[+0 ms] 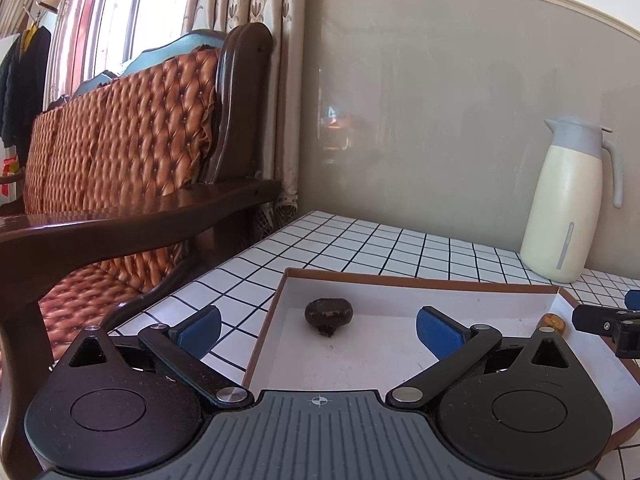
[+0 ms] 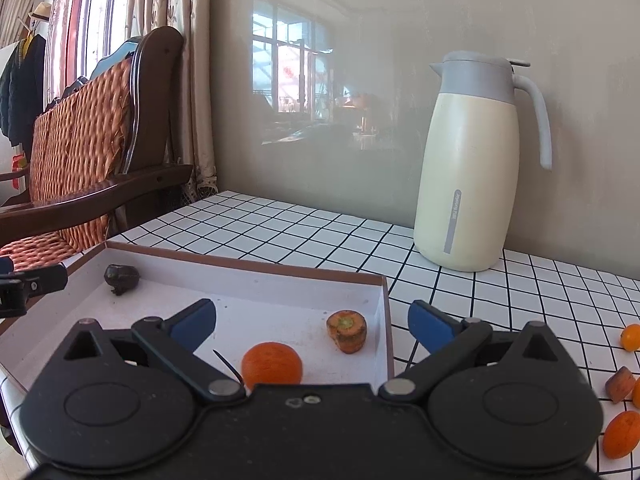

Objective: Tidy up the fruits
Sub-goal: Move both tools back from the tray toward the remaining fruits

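In the left wrist view we see the left gripper (image 1: 318, 326) spread wide over the tray (image 1: 400, 280), a dark fruit (image 1: 328, 317) between its fingers, untouched. In the right wrist view, the right gripper (image 2: 312, 326) gapes empty above an orange fruit (image 2: 272, 364) and perhaps a carrot stub (image 2: 347, 331); more pieces (image 2: 622, 434) lie lower right.

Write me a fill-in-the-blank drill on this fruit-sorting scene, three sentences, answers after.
1. The dark brown fruit lies inside the white ____.
2. The jaws of the right gripper stand ____, holding nothing.
3. The cream jug by the wall has a ____ lid and handle.

Missing words: tray; open; grey
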Available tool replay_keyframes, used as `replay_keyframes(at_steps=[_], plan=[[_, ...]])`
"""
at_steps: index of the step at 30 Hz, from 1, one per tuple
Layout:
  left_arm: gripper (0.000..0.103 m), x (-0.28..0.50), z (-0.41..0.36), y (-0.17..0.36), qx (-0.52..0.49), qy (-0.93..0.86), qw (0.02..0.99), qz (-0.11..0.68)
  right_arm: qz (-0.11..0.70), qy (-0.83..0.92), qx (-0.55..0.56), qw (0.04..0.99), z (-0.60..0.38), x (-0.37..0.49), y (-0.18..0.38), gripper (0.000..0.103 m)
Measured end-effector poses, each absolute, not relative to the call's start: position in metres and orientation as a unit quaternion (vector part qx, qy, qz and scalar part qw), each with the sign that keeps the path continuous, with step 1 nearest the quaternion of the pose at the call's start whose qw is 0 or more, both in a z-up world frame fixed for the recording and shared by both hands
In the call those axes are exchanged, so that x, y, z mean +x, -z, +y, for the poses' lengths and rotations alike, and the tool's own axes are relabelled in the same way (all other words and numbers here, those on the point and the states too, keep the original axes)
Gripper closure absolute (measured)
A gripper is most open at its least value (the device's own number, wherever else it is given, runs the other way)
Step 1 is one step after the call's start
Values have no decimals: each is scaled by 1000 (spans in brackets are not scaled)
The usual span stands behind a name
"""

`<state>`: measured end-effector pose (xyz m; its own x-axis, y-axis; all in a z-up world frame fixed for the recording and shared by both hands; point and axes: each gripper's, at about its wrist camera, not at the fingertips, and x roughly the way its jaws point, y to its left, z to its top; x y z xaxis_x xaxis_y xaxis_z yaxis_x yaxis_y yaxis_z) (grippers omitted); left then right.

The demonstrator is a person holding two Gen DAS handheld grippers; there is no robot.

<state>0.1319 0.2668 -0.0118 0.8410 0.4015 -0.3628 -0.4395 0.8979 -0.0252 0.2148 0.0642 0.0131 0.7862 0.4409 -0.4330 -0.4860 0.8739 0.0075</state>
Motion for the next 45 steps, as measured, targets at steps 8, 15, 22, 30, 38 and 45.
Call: replay_keyframes(at_steps=[8, 15, 22, 30, 38, 45], plan=[[0, 131, 268, 12, -55, -219, 957, 180, 219, -247, -51, 942, 64, 213, -12, 6], [0, 127, 265, 12, -56, -212, 960, 174, 215, -252, -53, 942, 62, 206, -12, 6], [0, 120, 257, 11, -52, -211, 960, 176, 213, -253, -54, 942, 53, 196, -12, 6], [0, 112, 245, 12, -49, -216, 959, 179, 204, -255, -55, 943, 41, 186, -17, 6], [0, 109, 226, 11, -45, -201, 961, 182, 201, -249, -50, 946, 26, 178, -20, 6], [0, 102, 207, 7, -36, -194, 965, 173, 198, -242, -53, 948, 14, 169, -21, 6]])
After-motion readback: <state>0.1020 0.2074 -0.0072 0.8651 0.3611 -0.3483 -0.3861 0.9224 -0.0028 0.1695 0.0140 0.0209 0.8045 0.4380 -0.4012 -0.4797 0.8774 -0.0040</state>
